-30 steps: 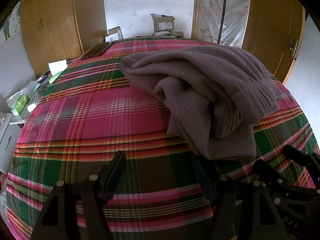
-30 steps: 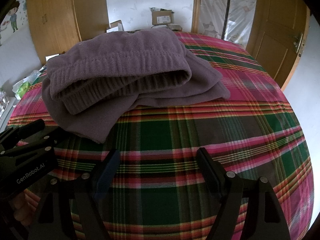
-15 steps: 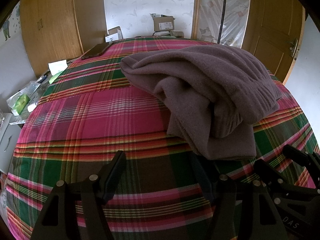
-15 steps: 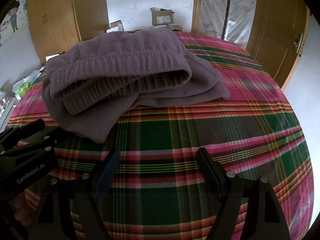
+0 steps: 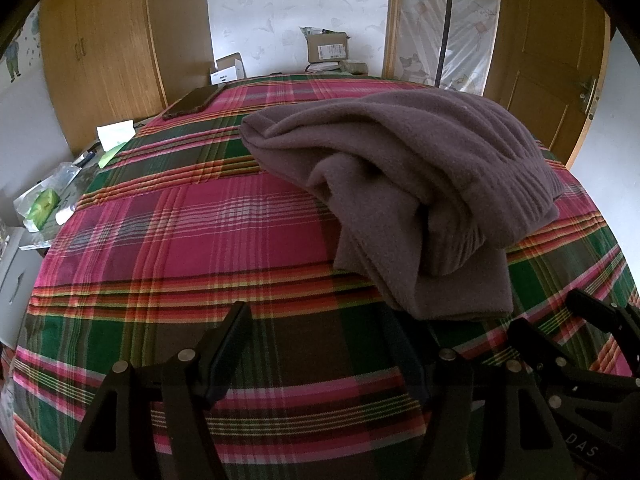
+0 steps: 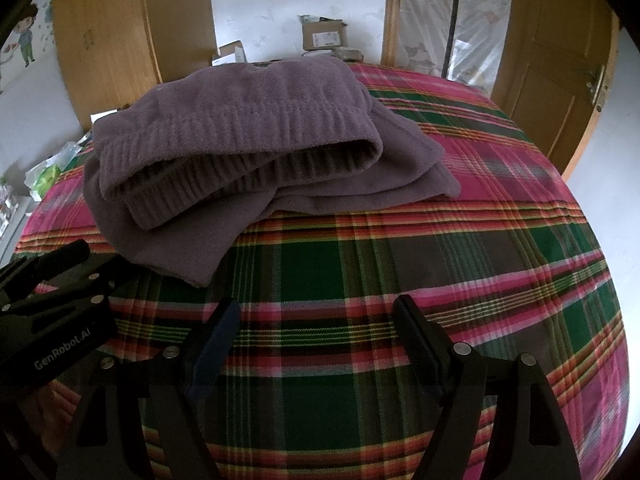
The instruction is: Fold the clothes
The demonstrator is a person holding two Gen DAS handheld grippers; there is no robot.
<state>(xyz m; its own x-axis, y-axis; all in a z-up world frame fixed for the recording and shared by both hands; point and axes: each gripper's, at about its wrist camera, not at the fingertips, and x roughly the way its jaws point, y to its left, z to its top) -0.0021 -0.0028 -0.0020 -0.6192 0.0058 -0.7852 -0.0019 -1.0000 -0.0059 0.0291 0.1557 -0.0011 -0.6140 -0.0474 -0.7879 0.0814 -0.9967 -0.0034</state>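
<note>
A mauve fleece garment (image 5: 420, 184) with a ribbed hem lies loosely folded in a heap on the plaid-covered table (image 5: 180, 240). In the right wrist view the garment (image 6: 256, 148) sits at the upper left, its ribbed hem facing me. My left gripper (image 5: 316, 320) hovers open just short of the garment's near corner, nothing between its fingers. My right gripper (image 6: 316, 312) is open too, over bare plaid to the right of that corner. Each view catches the other gripper at its lower side edge.
A dark phone (image 5: 194, 102) lies at the table's far left edge. Cardboard boxes (image 5: 326, 46) stand beyond the far edge, wooden wardrobe doors (image 5: 104, 40) on the left, a wooden door (image 5: 552, 64) on the right. Papers and plastic bags (image 5: 48, 200) clutter a side surface at left.
</note>
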